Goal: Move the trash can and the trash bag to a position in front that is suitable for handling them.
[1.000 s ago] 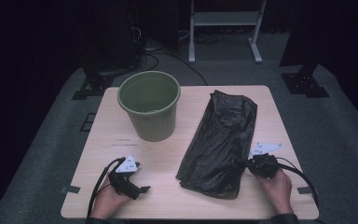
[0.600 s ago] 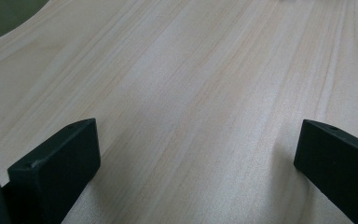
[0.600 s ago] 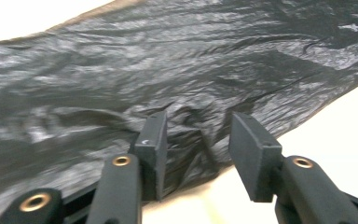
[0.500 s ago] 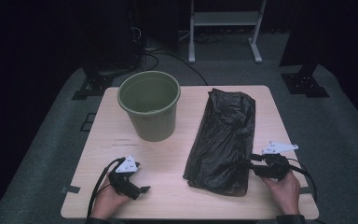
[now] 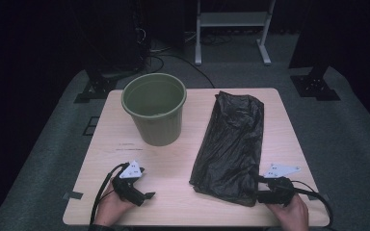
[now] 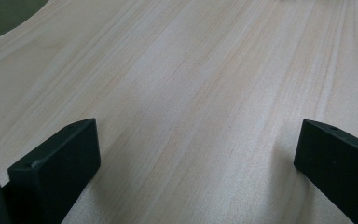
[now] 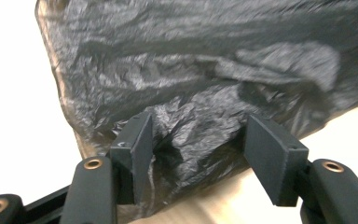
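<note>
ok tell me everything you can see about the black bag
The black bag is thin, crinkled, glossy plastic, like a bin liner, lying flat and long on the wooden table, right of the green bucket and apart from it. Its far end is slightly bunched. At its near right corner the right gripper has just been opening its jaws, which stand apart with a rumpled fold of bag between them, not pinched. The film's edge looks brownish and see-through.

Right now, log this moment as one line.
right gripper: jaws just opening, black bag edge between | left gripper: open over table | bucket: upright
</note>
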Tool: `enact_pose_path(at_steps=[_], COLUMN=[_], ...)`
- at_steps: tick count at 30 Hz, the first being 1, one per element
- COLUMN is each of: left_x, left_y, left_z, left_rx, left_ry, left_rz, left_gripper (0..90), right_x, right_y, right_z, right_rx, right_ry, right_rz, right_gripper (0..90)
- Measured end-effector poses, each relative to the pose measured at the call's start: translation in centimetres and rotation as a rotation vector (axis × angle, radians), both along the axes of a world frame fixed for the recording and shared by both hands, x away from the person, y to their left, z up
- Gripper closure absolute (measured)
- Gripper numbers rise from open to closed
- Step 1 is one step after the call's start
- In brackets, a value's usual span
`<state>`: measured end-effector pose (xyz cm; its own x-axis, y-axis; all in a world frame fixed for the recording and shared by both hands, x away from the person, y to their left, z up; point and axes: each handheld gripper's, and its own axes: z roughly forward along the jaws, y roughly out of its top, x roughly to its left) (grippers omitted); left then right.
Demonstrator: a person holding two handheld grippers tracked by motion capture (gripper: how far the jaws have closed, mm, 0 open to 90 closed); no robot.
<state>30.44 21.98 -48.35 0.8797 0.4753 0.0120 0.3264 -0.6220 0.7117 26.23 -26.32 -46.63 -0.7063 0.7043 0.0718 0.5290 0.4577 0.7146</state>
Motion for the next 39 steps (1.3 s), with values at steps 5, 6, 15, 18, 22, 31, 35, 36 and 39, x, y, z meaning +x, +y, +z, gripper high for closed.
enact_pose_path(at_steps=[5,6,15,18,22,31,35,36,39], left_x=[0.0,0.0,0.0,0.0,0.0,-0.1,-0.1,-0.1,-0.1], left_y=[0.0,0.0,0.0,0.0,0.0,0.0,0.0,0.0,0.0], left_z=[0.0,0.0,0.0,0.0,0.0,0.0,0.0,0.0,0.0], left_rx=[0.0,0.0,0.001,0.001,0.001,0.001,0.001,0.001,0.001], left_ry=[0.0,0.0,0.0,0.0,0.0,0.001,0.001,0.001,0.001], left_rz=[0.001,0.001,0.001,0.001,0.002,0.005,0.006,0.007,0.007], left_gripper=[0.0,0.0,0.0,0.0,0.0,0.0,0.0,0.0,0.0], right_x=[0.0,0.0,-0.1,-0.3,-0.9,-2.3,-2.6,-2.8,-2.8], right_y=[0.4,0.4,0.1,-0.2,-1.7,-5.5,-7.0,-7.4,-7.4], right_z=[-0.7,-0.8,-0.5,-0.3,0.0,0.2,0.4,0.8,1.4], right_rx=[-0.025,-0.034,-0.071,-0.09,-0.118,-0.136,-0.113,-0.098,-0.085], right_ry=[0.019,0.024,0.017,0.016,0.008,0.001,-0.007,-0.013,-0.031], right_rz=[0.014,0.017,0.036,0.029,0.0,-0.087,-0.118,-0.125,-0.131], right_gripper=[48.8,53.2,86.6,86.6,85.7,82.1,72.4,62.8,53.8])
